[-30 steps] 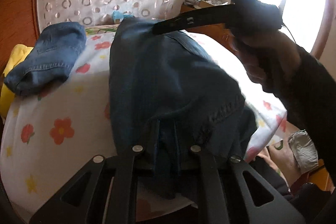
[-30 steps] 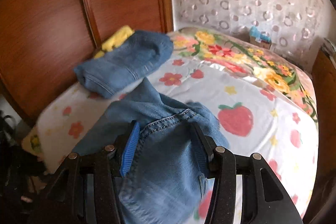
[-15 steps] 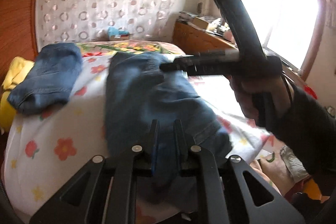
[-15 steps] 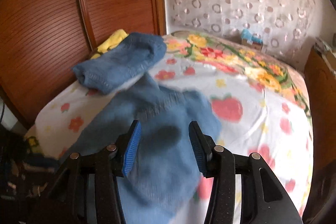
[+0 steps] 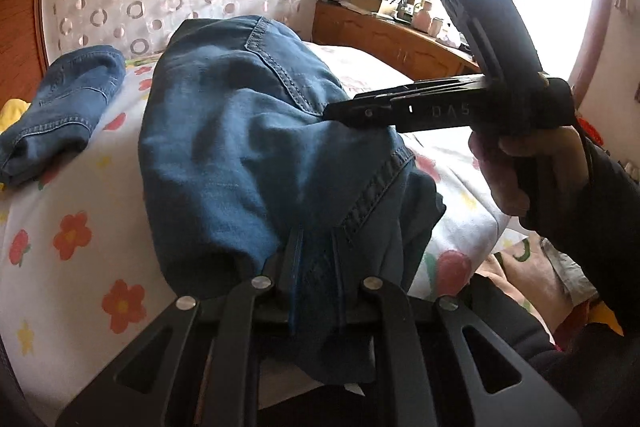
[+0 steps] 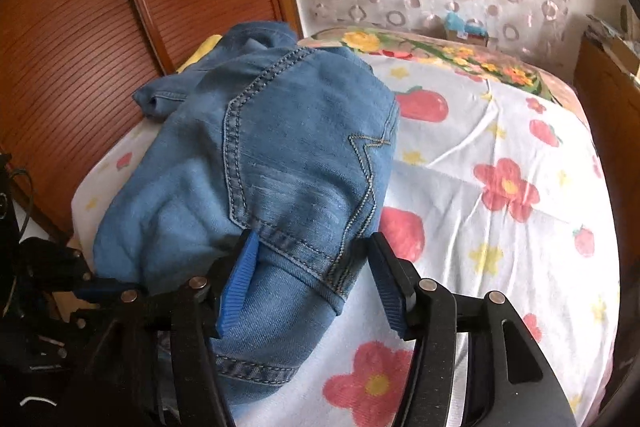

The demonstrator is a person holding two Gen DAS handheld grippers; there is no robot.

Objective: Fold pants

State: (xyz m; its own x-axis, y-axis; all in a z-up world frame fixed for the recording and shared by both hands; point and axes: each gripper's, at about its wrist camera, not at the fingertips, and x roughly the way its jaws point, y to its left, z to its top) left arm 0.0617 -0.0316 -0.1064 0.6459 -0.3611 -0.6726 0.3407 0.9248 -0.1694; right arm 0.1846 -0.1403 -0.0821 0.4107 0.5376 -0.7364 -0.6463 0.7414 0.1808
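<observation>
On the flowered bedsheet, folded blue jeans: left claw pinches them, right claw opening around them.

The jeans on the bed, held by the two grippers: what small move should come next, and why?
Probably draw the right gripper back off the jeans. Its jaws are opening, with the denim edge between the blue pads but no longer pinched, and the fold lies on the flowered sheet. The left gripper is shut on the near edge, so it can hold the fold meanwhile.
</observation>
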